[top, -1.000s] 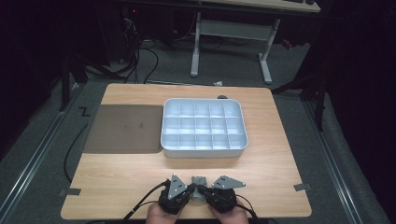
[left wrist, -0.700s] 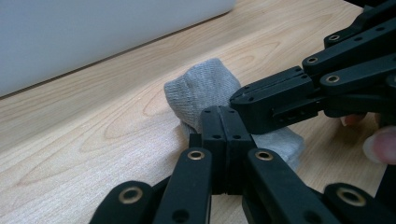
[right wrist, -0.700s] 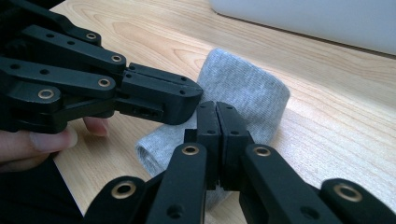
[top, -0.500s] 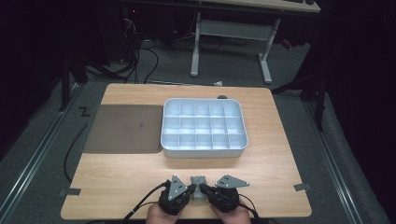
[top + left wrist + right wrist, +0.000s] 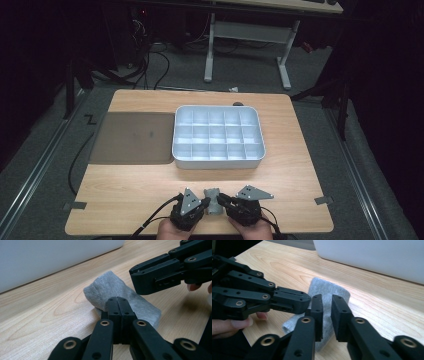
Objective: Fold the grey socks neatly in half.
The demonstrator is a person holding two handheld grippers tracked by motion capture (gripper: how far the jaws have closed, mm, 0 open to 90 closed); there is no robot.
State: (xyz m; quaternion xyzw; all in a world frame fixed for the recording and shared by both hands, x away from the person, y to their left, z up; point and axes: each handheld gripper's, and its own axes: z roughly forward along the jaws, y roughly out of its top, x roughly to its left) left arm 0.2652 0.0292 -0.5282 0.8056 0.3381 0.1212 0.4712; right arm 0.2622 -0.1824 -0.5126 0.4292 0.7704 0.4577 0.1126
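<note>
Sock (image 5: 212, 199) is pinched by the left gripper (image 5: 117, 302) at the table's (image 5: 135, 185) near edge; right gripper (image 5: 327, 301) slightly parted, nothing grabbed. Tray (image 5: 218, 161) compartments unfilled, so barely started.

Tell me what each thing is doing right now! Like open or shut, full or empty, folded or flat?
left gripper: jaws shut, tips at the sock's edge; whether they pinch it, cannot tell.
right gripper: jaws slightly open, over the sock.
grey sock: folded, lying on the table.
compartment tray: open-topped, all compartments empty.
dark mat: flat, bare.
table: holds all these things.
</note>
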